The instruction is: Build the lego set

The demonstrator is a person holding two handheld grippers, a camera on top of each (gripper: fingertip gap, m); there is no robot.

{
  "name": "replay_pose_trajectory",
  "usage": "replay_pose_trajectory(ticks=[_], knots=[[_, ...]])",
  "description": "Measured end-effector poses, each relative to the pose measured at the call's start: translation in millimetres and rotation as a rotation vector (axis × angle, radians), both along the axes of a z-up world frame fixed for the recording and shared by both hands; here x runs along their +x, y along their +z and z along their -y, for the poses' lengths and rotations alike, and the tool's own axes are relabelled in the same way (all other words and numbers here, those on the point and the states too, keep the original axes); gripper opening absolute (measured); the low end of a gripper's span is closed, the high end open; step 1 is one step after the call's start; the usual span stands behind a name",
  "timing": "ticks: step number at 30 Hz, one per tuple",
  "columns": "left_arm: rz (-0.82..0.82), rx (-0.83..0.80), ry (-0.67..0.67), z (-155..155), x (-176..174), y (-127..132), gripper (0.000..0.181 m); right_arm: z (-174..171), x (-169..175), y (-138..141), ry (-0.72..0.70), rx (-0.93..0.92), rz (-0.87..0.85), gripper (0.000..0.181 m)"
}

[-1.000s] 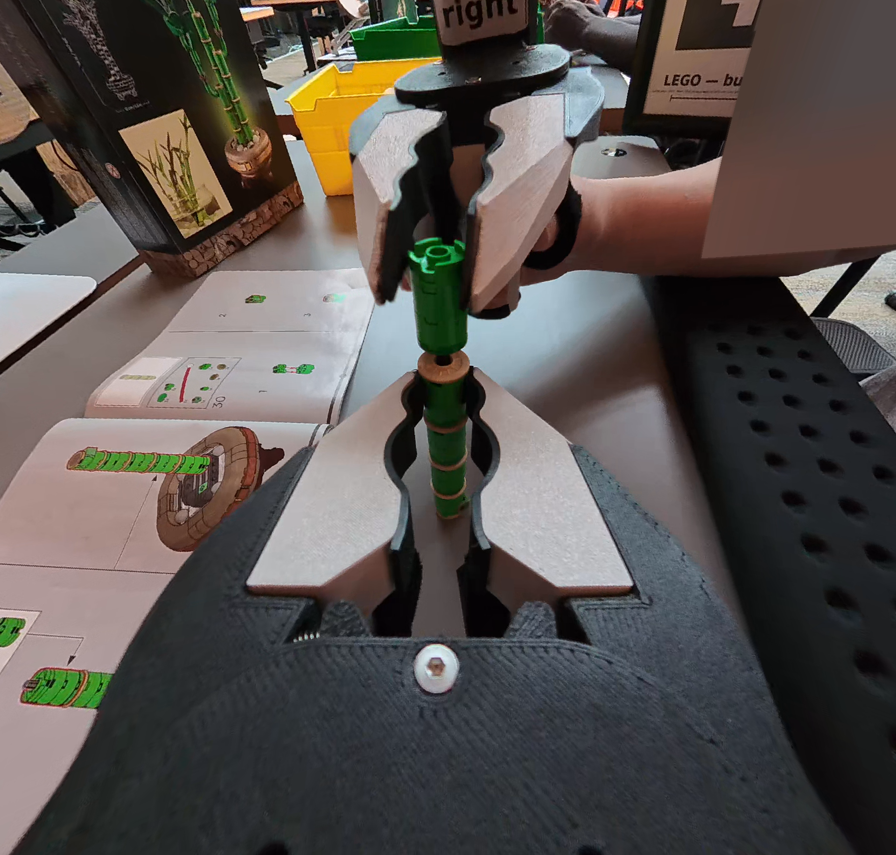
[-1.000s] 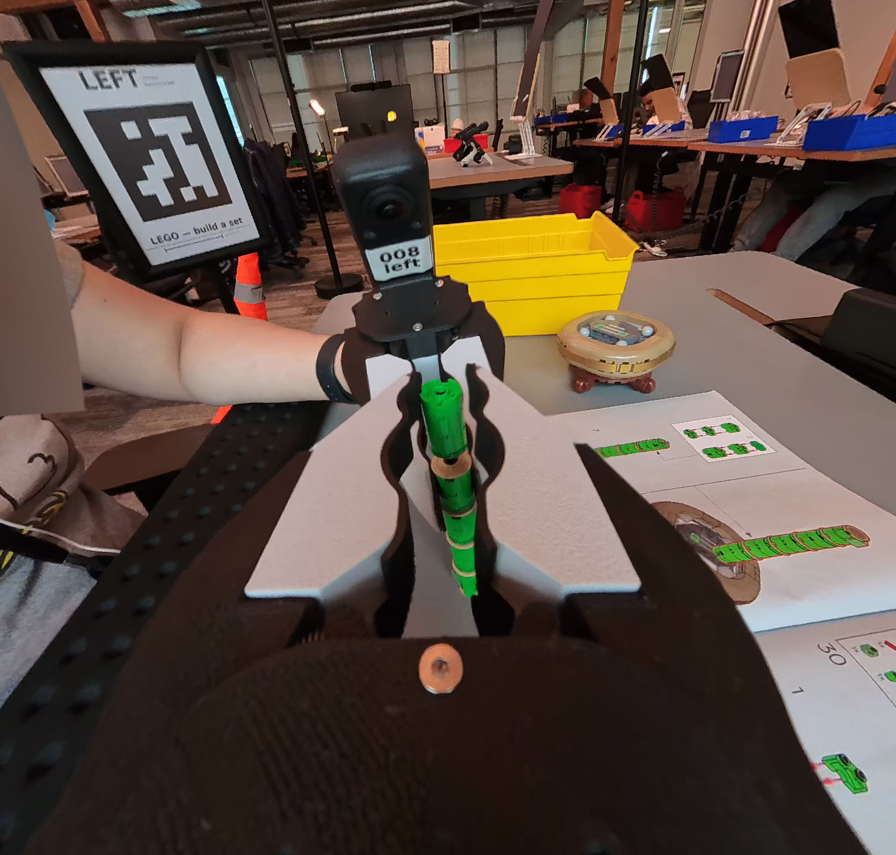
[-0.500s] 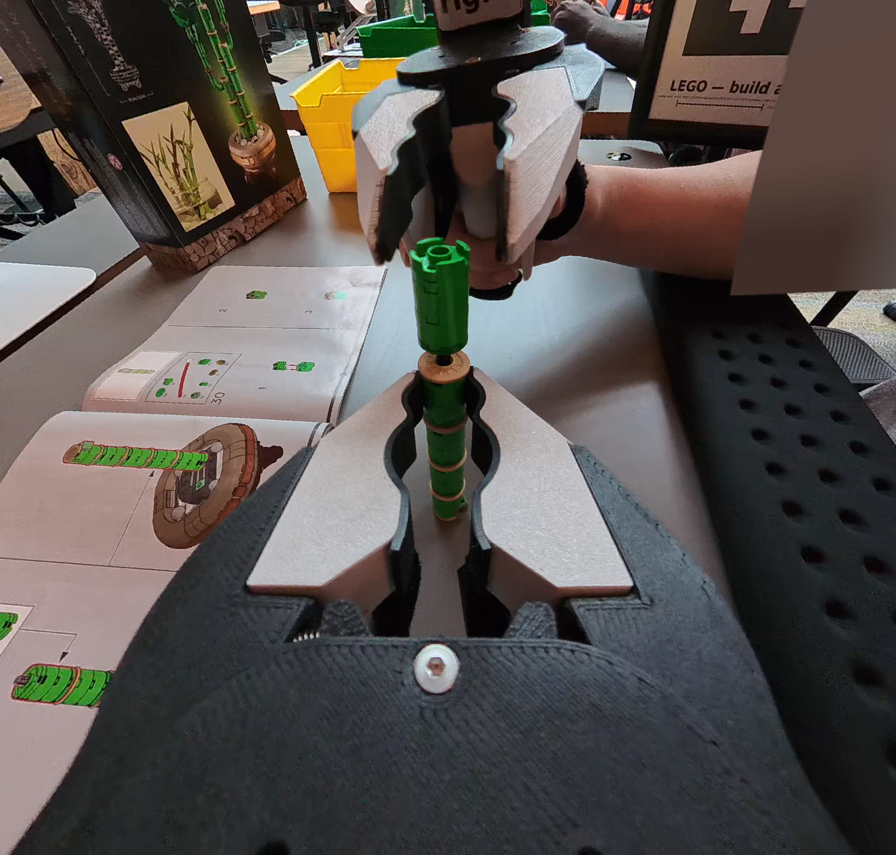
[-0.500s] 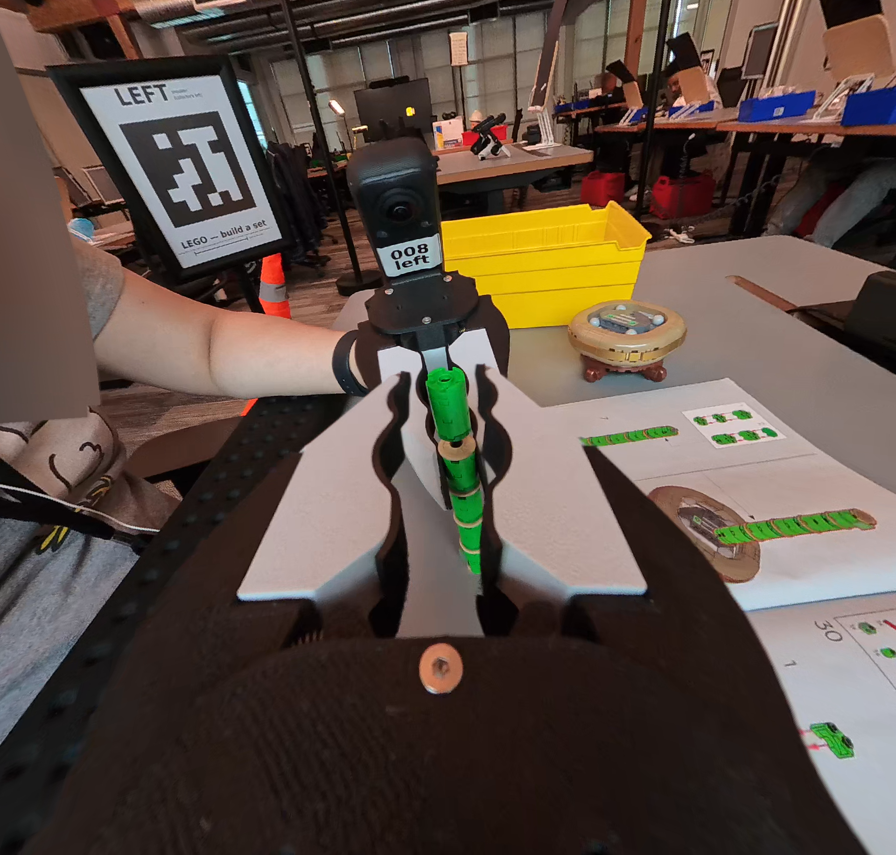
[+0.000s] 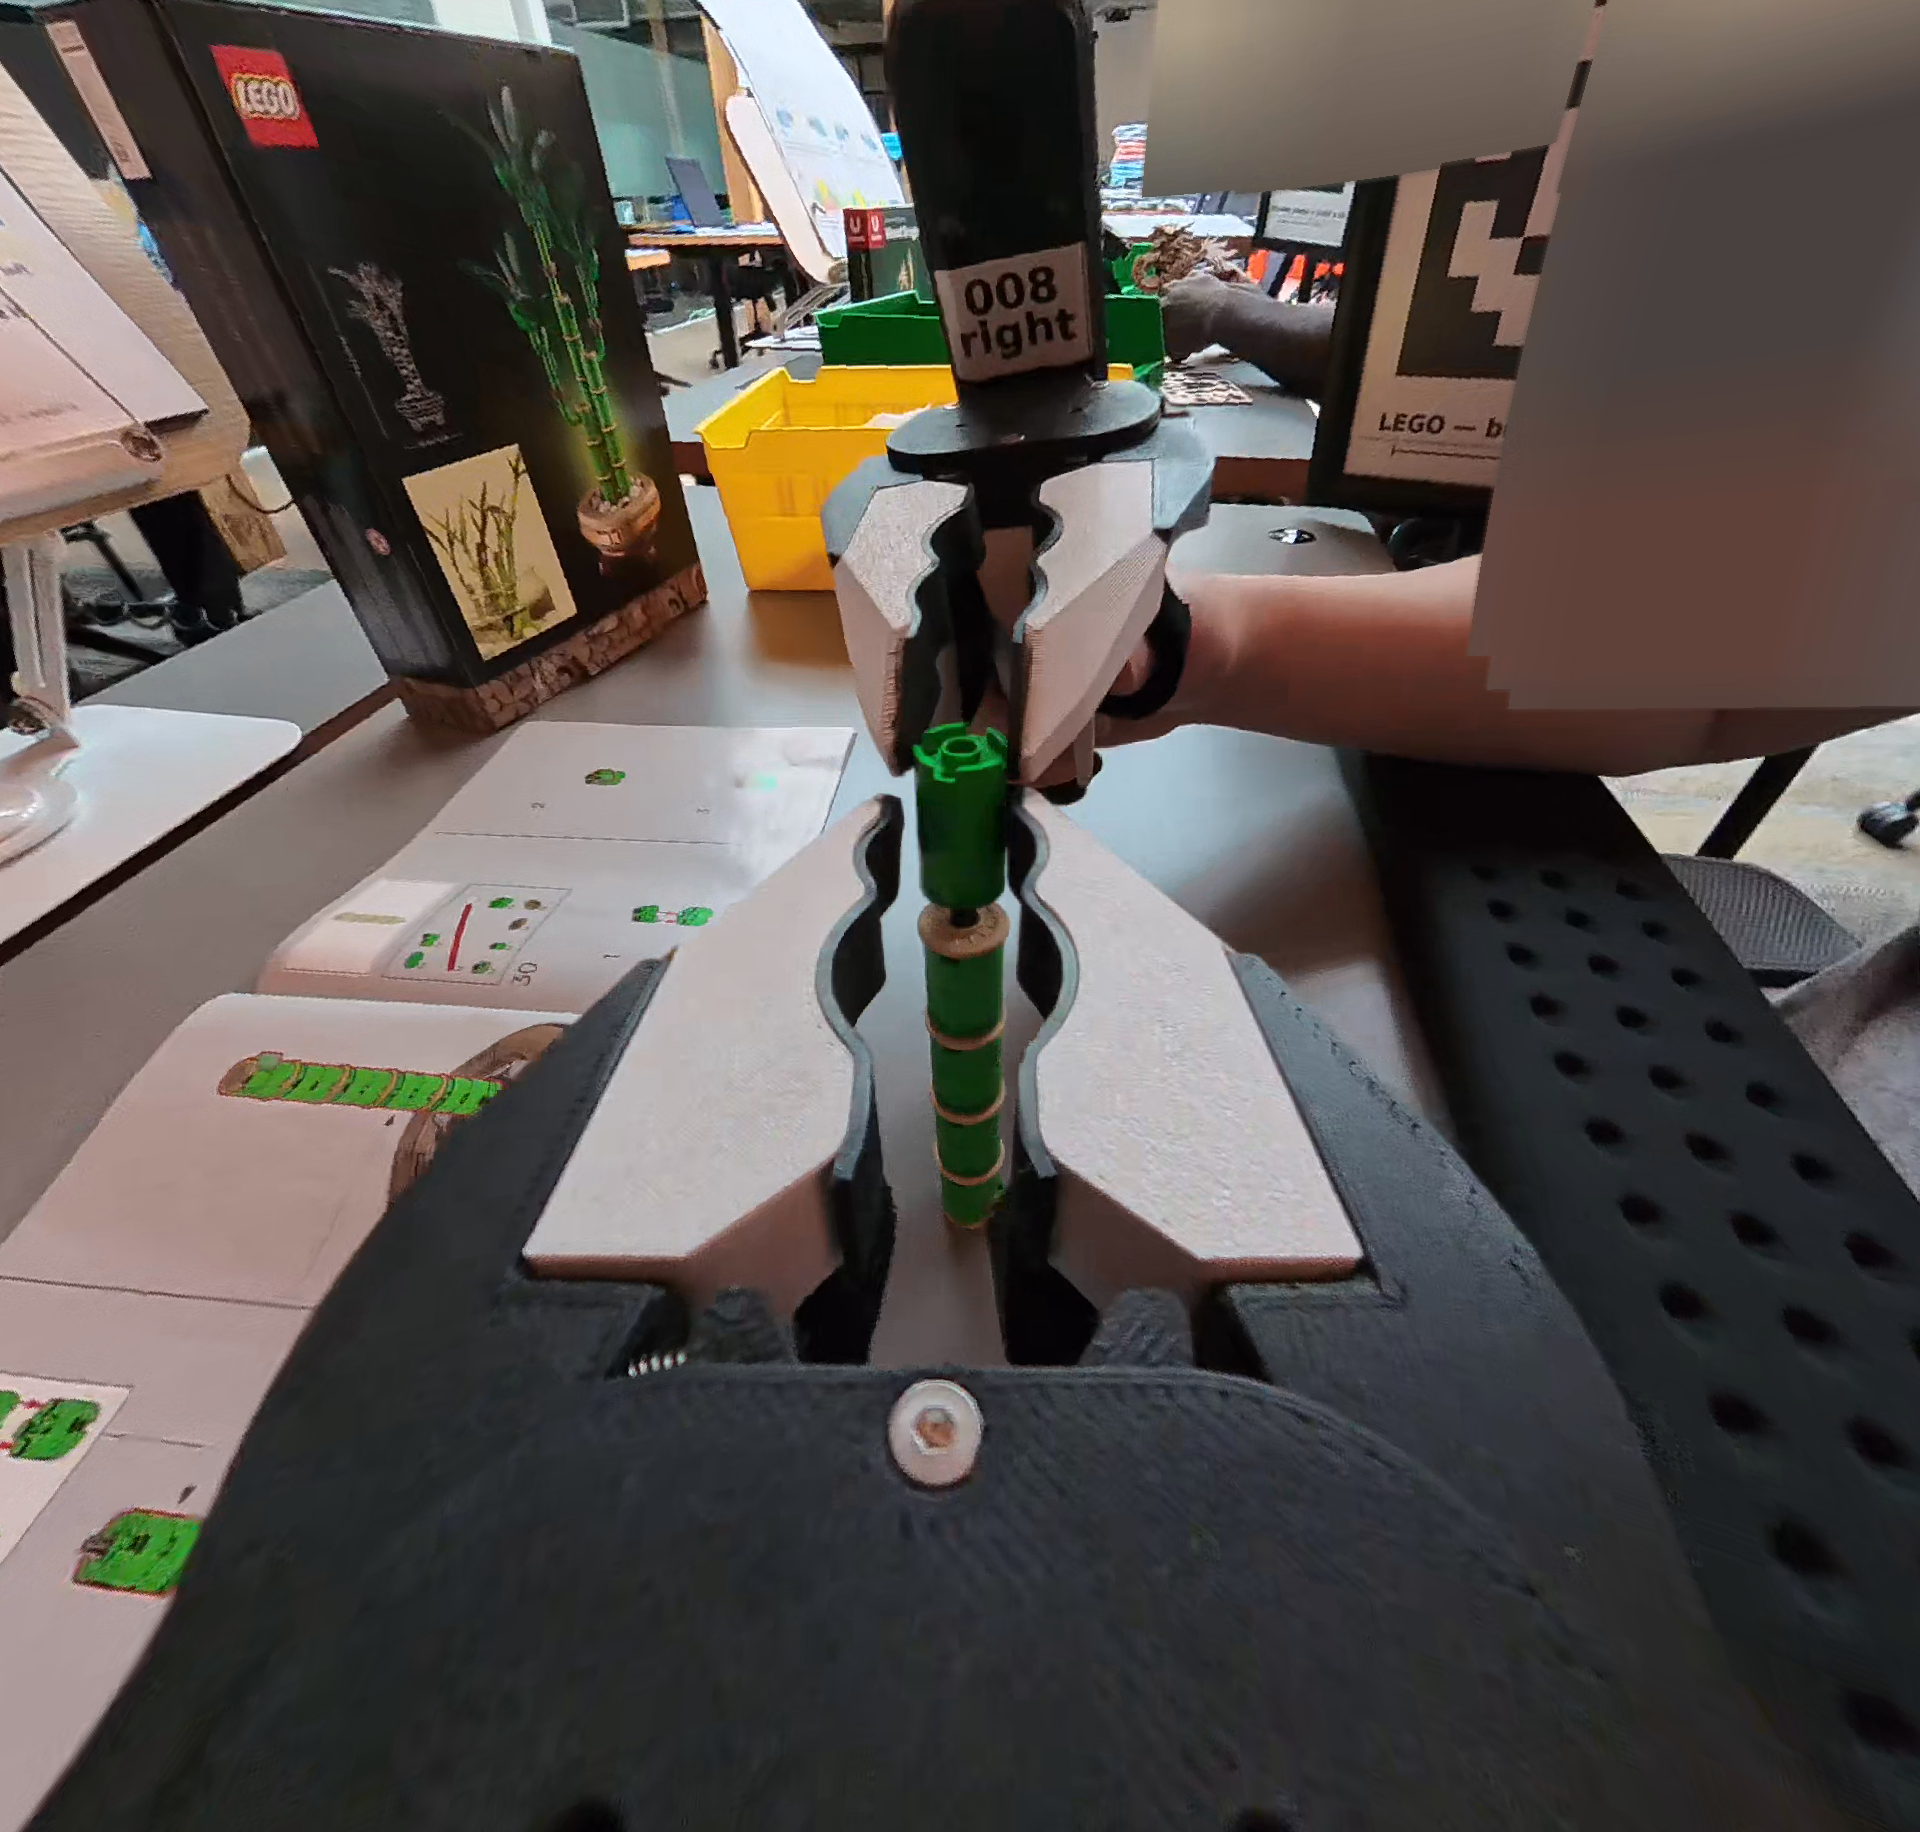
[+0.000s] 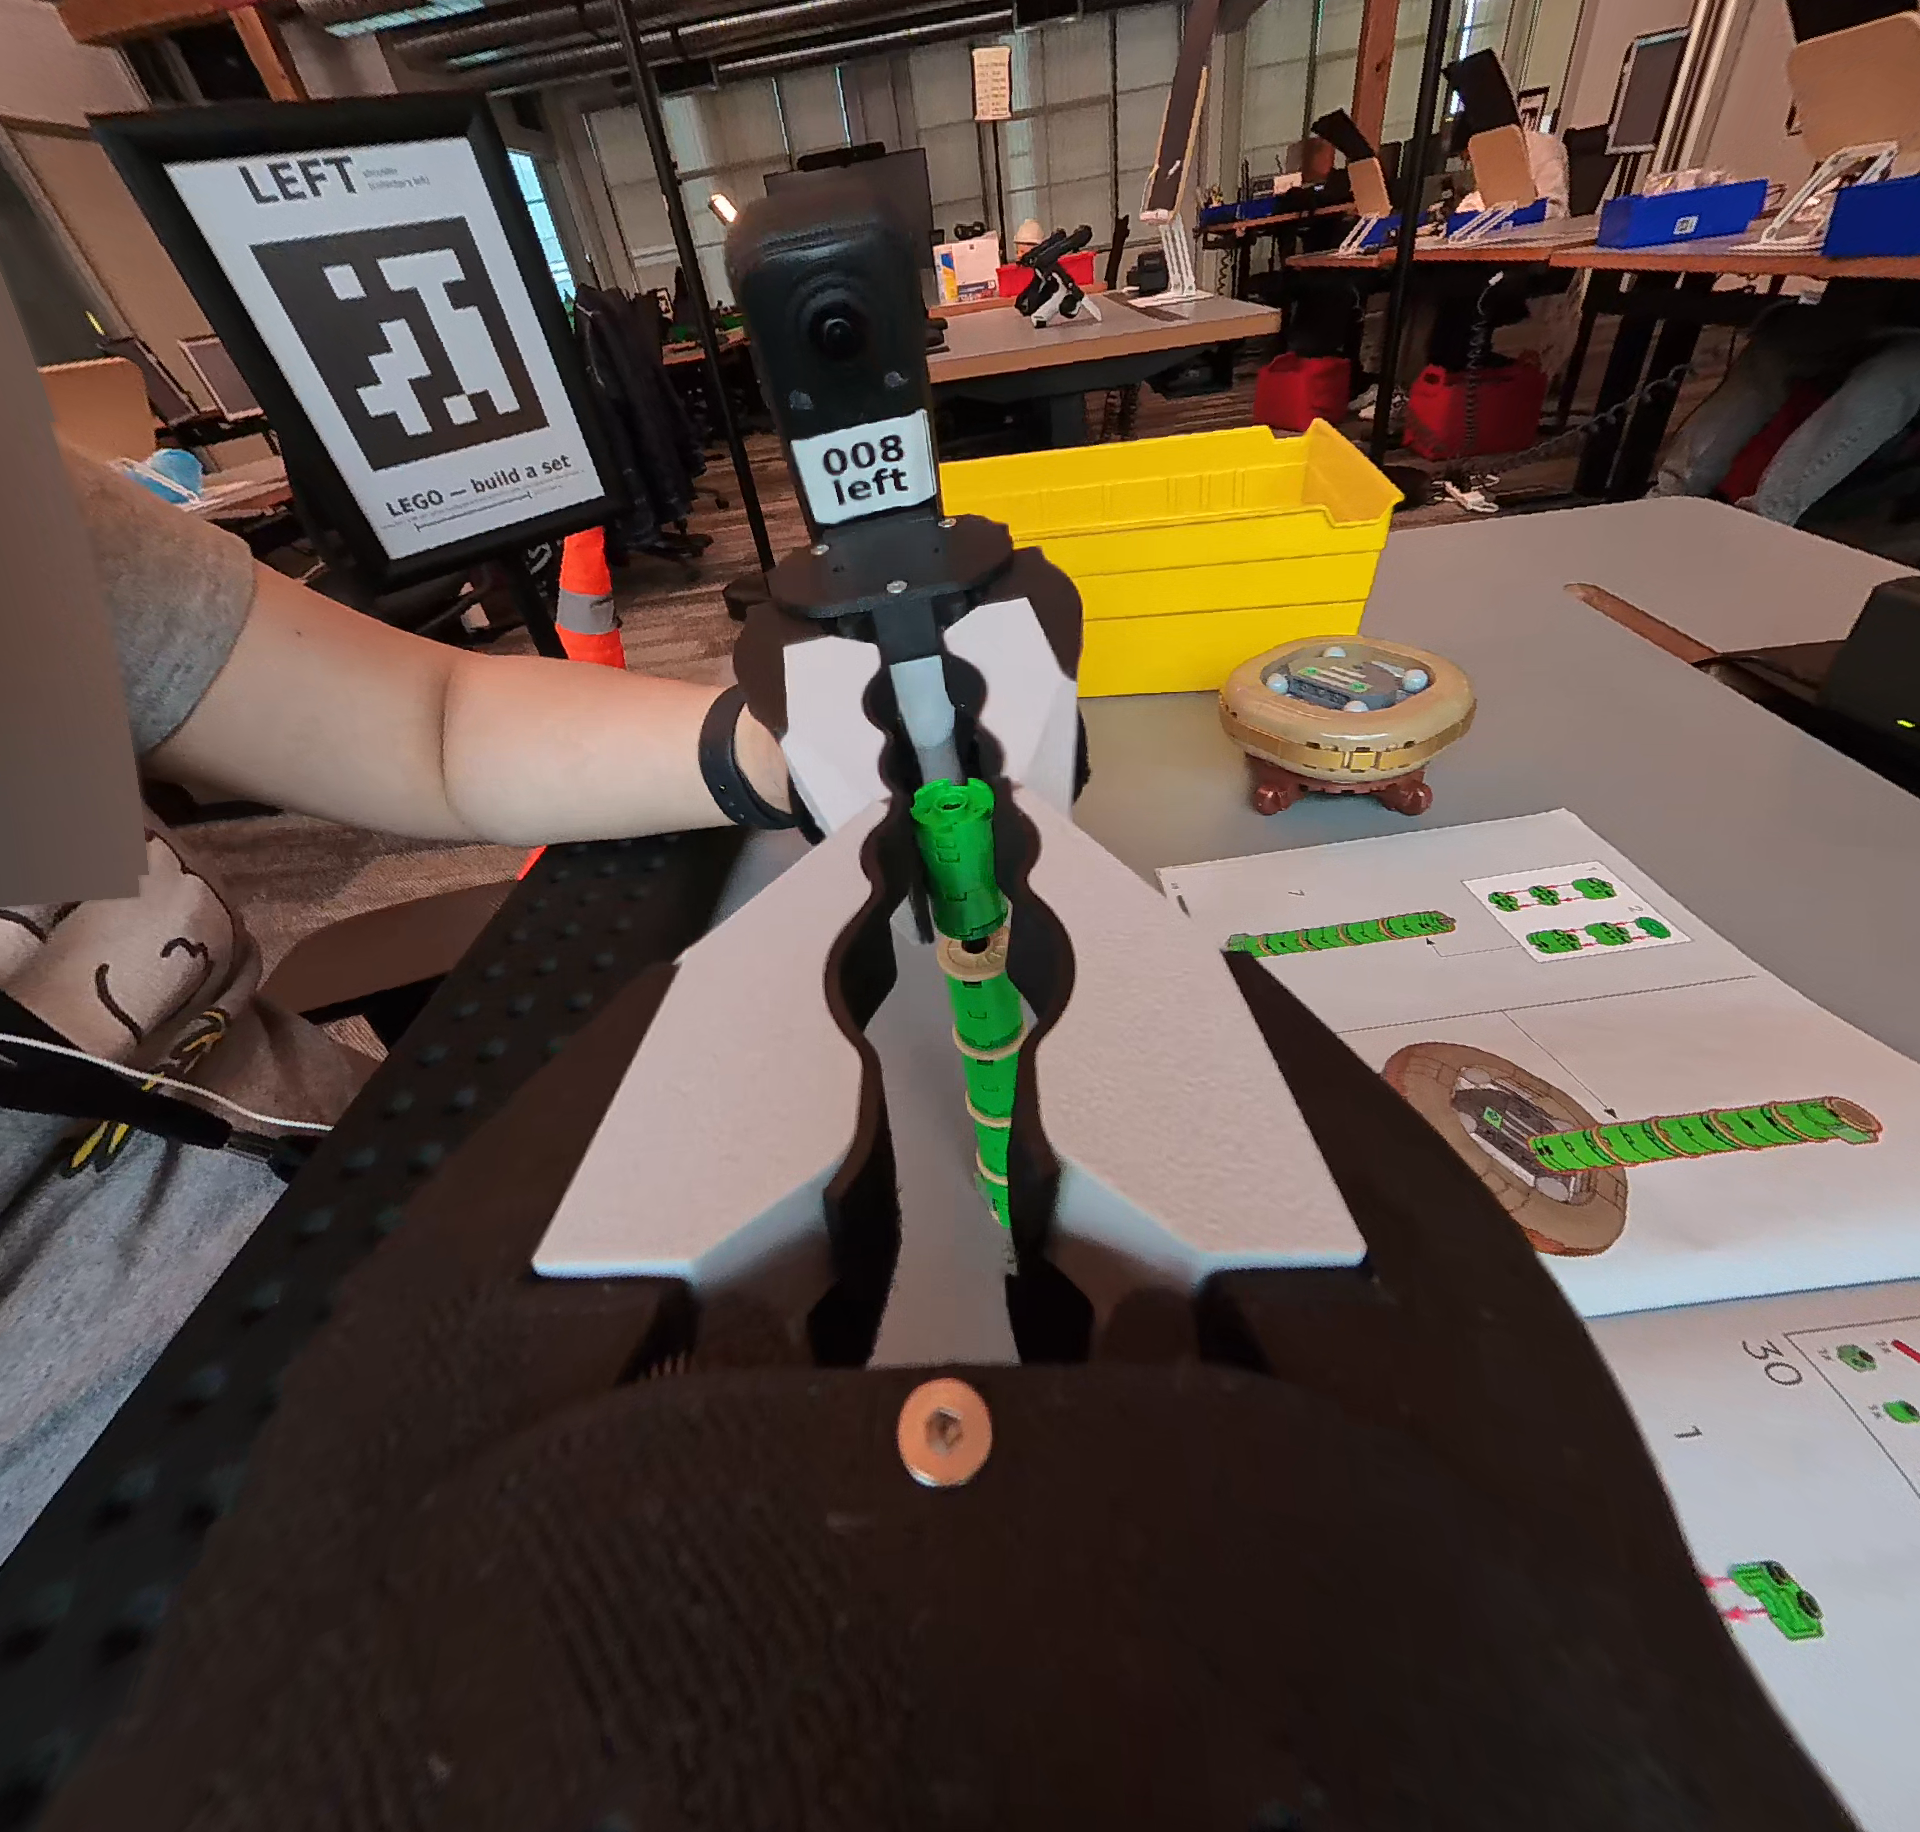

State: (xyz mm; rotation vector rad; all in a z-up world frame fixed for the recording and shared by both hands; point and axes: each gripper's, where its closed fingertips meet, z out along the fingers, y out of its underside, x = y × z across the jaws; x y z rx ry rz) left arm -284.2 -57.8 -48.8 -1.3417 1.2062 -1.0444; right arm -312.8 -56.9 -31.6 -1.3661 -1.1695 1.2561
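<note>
A green bamboo stalk with tan rings [image 5: 964,1044] stands upright between my two facing grippers and also shows in the right wrist view [image 6: 982,1013]. My left gripper [image 5: 954,811] is shut on the stalk. A longer top green piece [image 5: 961,826] sits on the stalk's end, with a thin gap showing a dark axle above the top tan ring. My right gripper [image 6: 954,811] is shut on this top green piece [image 6: 956,868]. In the left wrist view the right gripper [image 5: 966,759] comes down onto the piece. The left gripper [image 6: 930,785] shows behind it in the right wrist view.
An open instruction booklet [image 5: 582,847] lies on the grey table beside the grippers [image 6: 1558,1003]. A round tan pot base [image 6: 1345,702] and a yellow bin [image 6: 1195,556] stand behind it. The set's box [image 5: 447,380] stands far left. A black perforated chair back [image 5: 1662,1107] borders the table.
The right gripper gripped the top green piece, opened and lifted off it half a second ago, and has now come back down and closed on it. The left gripper kept holding the stalk.
</note>
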Motion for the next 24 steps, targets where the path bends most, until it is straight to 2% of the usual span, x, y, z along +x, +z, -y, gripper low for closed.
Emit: replay_pose_trajectory(ticks=[11,24], knots=[[-0.069,0.163,0.066,0.6,2.4,0.2,0.015,2.1,2.2,-1.1,0.028,0.008,0.028,0.015],[-0.009,0.051,0.069,-2.1,0.5,-0.7,0.016,-0.7,-0.1,-2.5,0.022,-0.006,0.058,0.016]])
